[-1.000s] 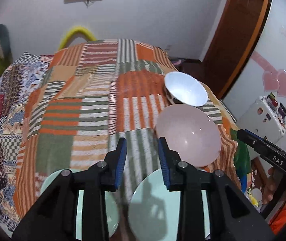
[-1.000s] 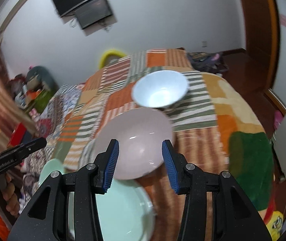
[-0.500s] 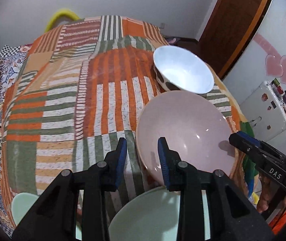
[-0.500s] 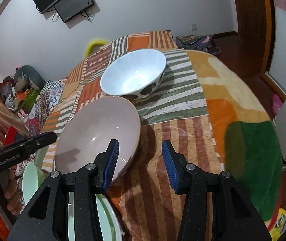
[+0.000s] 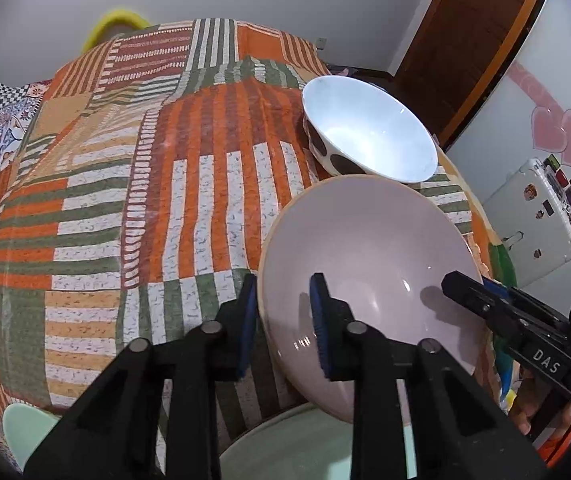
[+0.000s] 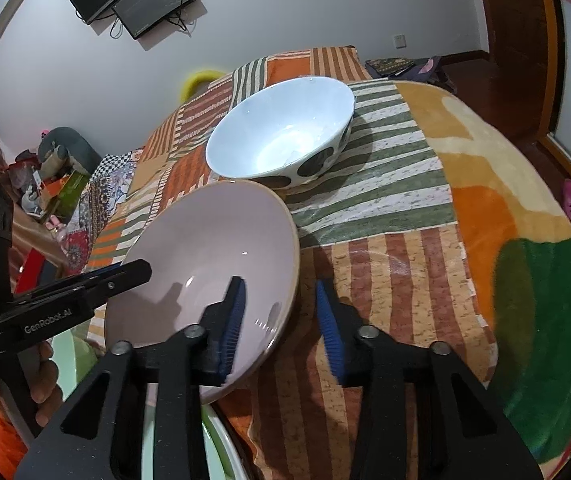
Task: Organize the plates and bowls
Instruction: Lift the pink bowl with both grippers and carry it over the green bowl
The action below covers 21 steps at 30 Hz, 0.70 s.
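A wide pink bowl [image 5: 369,264] [image 6: 213,256] lies on the striped blanket, its near side over a pale green plate [image 5: 297,444] [image 6: 221,436]. My left gripper [image 5: 283,296] straddles the bowl's left rim, one finger outside and one inside. Its jaws are closing and a gap still shows. My right gripper [image 6: 280,292] straddles the opposite rim the same way, also closing, with its pads clear of the wall. A white bowl with dark spots [image 5: 369,136] [image 6: 281,136] stands just behind. A second green plate [image 5: 25,428] sits at the near left.
The patchwork blanket [image 5: 145,208] covers the bed, and its right side drops off towards the floor [image 6: 525,128]. A white cabinet with heart stickers [image 5: 533,216] and a wooden door [image 5: 473,32] stand at the right. Clutter [image 6: 53,168] lies by the far left wall.
Both grippers came down and forward onto the pink bowl, so its rim now sits between each pair of fingers. Both pairs of jaws have narrowed. The green plates slid down towards the frame's bottom.
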### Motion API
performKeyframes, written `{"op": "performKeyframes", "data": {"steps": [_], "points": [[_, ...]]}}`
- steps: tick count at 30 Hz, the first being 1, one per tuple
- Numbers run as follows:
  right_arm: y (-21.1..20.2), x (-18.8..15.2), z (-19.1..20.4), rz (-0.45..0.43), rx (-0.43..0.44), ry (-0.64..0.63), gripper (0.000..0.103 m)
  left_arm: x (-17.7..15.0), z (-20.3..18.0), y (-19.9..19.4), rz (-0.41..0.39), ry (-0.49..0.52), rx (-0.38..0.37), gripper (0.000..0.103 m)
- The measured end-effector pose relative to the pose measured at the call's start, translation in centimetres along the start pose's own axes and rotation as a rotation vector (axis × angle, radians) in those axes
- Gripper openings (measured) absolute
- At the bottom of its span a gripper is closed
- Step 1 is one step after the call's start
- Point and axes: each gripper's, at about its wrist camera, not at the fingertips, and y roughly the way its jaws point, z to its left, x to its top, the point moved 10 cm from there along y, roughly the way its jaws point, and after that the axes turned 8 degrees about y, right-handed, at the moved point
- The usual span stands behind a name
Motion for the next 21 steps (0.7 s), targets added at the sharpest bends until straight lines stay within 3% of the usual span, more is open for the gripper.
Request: {"op": "performKeyframes", "data": {"steps": [4, 21], "points": [[0.5, 0.0, 0.2, 0.01, 0.011, 0.015, 0.017, 0.0, 0.2, 0.0, -0.007, -0.007, 0.0, 0.02], [-0.5, 0.4, 0.5, 0.006, 0.001, 0.068, 0.019, 0.8, -1.3, -2.5, -0.055, 0.031, 0.028, 0.02]]}}
